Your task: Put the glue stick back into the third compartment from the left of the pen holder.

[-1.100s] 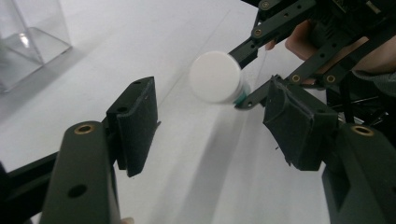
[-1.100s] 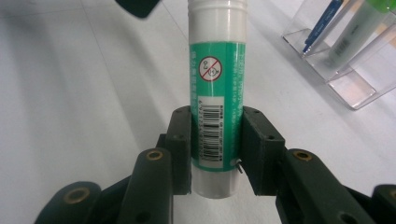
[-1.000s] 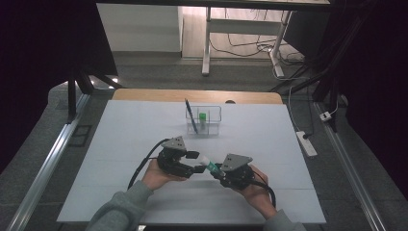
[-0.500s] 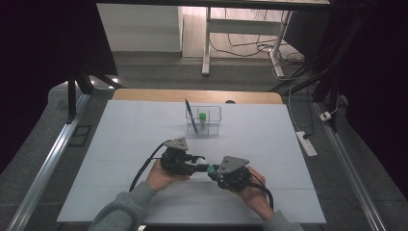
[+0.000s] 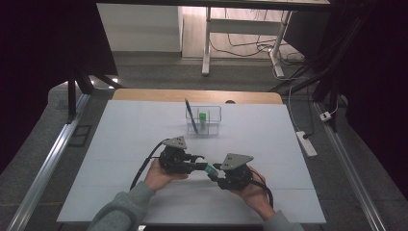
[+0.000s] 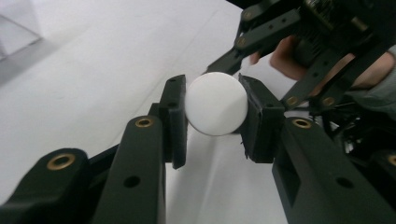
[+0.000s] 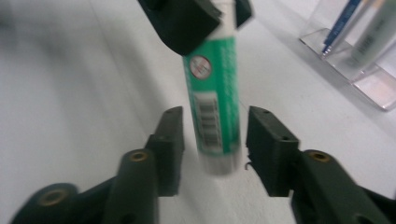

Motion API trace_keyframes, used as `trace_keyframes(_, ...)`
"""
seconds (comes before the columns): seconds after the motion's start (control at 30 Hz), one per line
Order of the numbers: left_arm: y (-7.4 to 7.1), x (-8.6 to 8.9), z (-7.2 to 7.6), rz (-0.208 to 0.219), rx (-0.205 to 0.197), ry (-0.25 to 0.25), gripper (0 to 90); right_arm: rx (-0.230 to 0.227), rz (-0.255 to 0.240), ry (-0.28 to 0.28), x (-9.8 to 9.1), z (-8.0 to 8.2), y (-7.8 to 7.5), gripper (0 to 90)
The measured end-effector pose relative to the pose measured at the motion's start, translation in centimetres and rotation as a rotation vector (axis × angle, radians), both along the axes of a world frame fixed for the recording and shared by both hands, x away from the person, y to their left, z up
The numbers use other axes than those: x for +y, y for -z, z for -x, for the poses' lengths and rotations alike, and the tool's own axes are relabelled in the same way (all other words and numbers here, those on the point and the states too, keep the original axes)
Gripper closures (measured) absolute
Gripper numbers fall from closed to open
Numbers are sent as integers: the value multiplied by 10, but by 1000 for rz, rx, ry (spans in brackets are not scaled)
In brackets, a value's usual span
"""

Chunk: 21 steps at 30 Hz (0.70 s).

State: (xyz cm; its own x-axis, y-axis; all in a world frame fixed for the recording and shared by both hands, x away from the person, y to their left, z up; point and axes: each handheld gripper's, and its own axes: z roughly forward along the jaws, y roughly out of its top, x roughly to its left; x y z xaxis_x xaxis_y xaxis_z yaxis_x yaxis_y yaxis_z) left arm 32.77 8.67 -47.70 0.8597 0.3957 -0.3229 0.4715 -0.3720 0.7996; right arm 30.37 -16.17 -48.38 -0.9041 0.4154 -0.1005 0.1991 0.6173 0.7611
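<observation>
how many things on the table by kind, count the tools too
glue sticks: 2, one held between the tools, one green-capped in the clear organiser
pens: 1
clear organisers: 1
tools: 2, left tool, right tool
total: 6

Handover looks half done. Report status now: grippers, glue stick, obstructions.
Left gripper shut on glue stick, having just been closing. Right gripper open, jaws just opened, stick between them untouched. Clear bin stands apart; nothing in the way.
</observation>
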Motion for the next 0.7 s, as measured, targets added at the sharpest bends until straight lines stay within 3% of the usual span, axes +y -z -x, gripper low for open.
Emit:
trace_keyframes(0.2, -2, 9, -3, -10, -9, -38, 644, 29, -38, 52, -14, -5, -3, 454)
trace_keyframes(0.7, -13, 19, 0, -31, -63, -74, 644, 59, -93, 165, -73, -8, -7, 400)
